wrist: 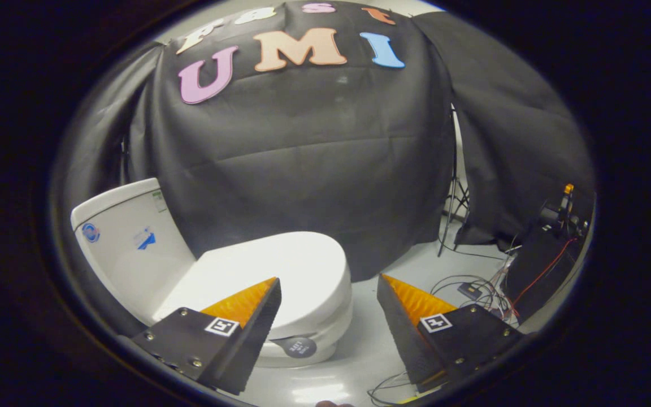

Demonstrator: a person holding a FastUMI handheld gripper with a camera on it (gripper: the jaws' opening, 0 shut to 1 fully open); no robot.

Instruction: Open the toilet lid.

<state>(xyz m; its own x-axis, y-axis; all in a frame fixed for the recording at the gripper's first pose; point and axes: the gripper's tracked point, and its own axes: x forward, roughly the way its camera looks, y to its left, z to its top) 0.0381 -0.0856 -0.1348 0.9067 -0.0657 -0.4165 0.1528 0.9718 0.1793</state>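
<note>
**Listener:** Where are your tongs, and what are they doing?

**Describer:** Your tongs (328, 308) hang in the air with the two fingers spread wide apart, released and grasping nothing. Each finger carries a small square printed marker on its upper face. They point slightly downward toward the floor (370, 345), which is pale and glossy.

**Listener:** Where is the toilet lid from there?

**Describer:** The toilet lid (272, 271) is white, closed, and lying flat on the bowl. It sits just ahead of your left finger (249, 308), which overlaps its near side in the view; whether that finger touches it, I cannot tell. The rounded front of the lid reaches partly into the gap between your fingers. Your right finger (410, 308) is clear of the toilet, over bare floor.

**Listener:** What else belongs to the toilet?

**Describer:** Behind the lid, further left, stands the white tank (127, 237), with small stickers on its side. Below the front of the bowl there is a dark round tag (299, 346) near the base.

**Listener:** And around it?

**Describer:** Black cloth (303, 164) hangs as a wall behind the toilet. To the right, beyond your right finger, loose cables (481, 285) lie tangled on the floor beside a dark box (540, 263) with a red wire running across it. A thin stand (454, 209) rises at the edge of the cloth
</note>
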